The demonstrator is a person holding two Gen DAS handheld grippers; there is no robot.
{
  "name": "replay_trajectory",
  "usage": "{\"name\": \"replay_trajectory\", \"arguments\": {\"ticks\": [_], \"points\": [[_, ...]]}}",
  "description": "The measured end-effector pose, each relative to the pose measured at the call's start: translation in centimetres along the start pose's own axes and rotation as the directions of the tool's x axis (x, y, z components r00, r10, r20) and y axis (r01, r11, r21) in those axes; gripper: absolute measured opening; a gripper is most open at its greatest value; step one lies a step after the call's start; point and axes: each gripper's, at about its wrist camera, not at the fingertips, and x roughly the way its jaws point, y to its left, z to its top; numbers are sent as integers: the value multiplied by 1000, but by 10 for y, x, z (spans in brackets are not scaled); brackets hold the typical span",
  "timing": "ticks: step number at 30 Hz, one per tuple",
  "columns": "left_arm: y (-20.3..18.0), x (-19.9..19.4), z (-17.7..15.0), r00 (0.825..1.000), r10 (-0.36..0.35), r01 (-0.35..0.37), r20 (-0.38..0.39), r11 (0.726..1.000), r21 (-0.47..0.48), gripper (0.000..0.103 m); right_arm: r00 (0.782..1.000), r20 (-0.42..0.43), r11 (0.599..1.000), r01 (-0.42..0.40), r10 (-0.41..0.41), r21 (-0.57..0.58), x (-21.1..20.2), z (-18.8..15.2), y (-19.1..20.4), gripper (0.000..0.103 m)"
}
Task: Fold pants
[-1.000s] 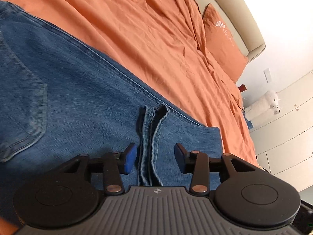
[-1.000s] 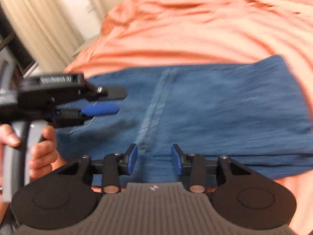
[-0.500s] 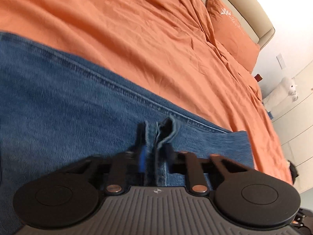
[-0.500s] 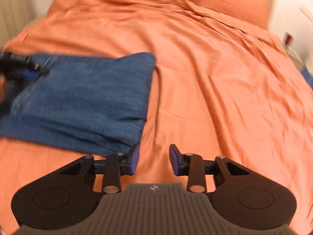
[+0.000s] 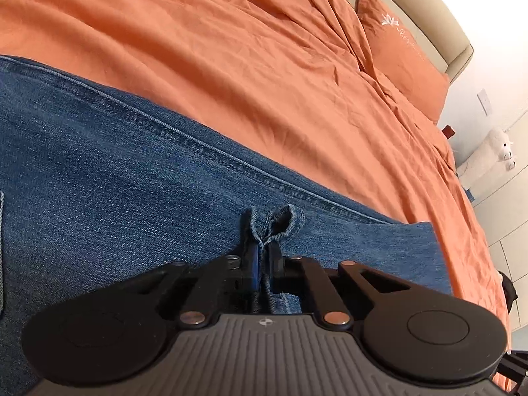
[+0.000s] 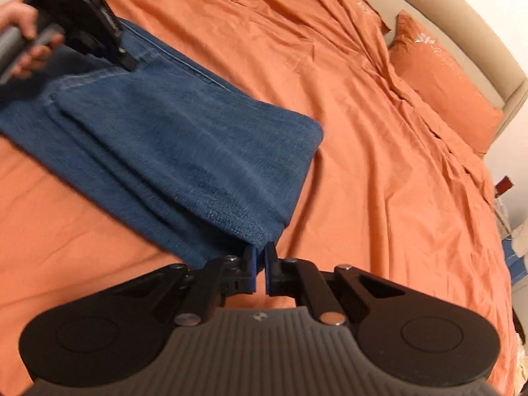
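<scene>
Blue denim pants (image 6: 184, 145) lie folded lengthwise on an orange bed sheet (image 6: 379, 171). In the left wrist view the pants (image 5: 115, 181) fill the lower left, and my left gripper (image 5: 262, 257) is shut on the bunched hem edge (image 5: 277, 221) of the denim. In the right wrist view my right gripper (image 6: 260, 260) is shut on the near corner (image 6: 260, 234) of the folded end of the pants. The left gripper (image 6: 127, 61), held by a hand (image 6: 26, 43), shows there at the far end of the pants.
An orange pillow (image 6: 442, 79) lies by the beige headboard (image 6: 478, 33) at the far right. A white plush toy (image 5: 491, 151) and white cabinets (image 5: 508, 237) stand beyond the bed's right edge in the left wrist view.
My left gripper closed on the hem bunch it was straddling. My right gripper swung from the pants' middle to the folded end and closed on its corner.
</scene>
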Motion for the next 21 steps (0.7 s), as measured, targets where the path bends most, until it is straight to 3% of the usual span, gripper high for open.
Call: {"name": "replay_trajectory", "arguments": {"ticks": [4,9,11,15,17,19,21], "points": [[0,1,0,1000,9,-9,-4,1000,7,6,997,-69,999,-37,38,16,18,-9,4,0],[-2,-8,6,997,73,-74,34,997,37,1,966,-183,974,-153,183,166,28,-14,-6,0],[2,-18,10,995,81,-82,55,996,25,2,967,-179,968,-143,181,208,17,-19,-13,0],[8,-44,11,998,-52,53,19,998,-37,6,982,-96,943,-127,164,308,-9,-15,-25,0],[6,-55,2,995,-97,96,-24,995,-30,18,991,-53,941,-103,126,322,-16,-10,-22,0],[3,-60,-5,990,-113,112,-79,994,-19,21,996,-35,932,-69,87,357,-14,-1,-18,13],[2,-62,-15,985,-129,128,-112,992,-17,21,998,-18,912,-43,55,407,-10,5,-14,15]]}}
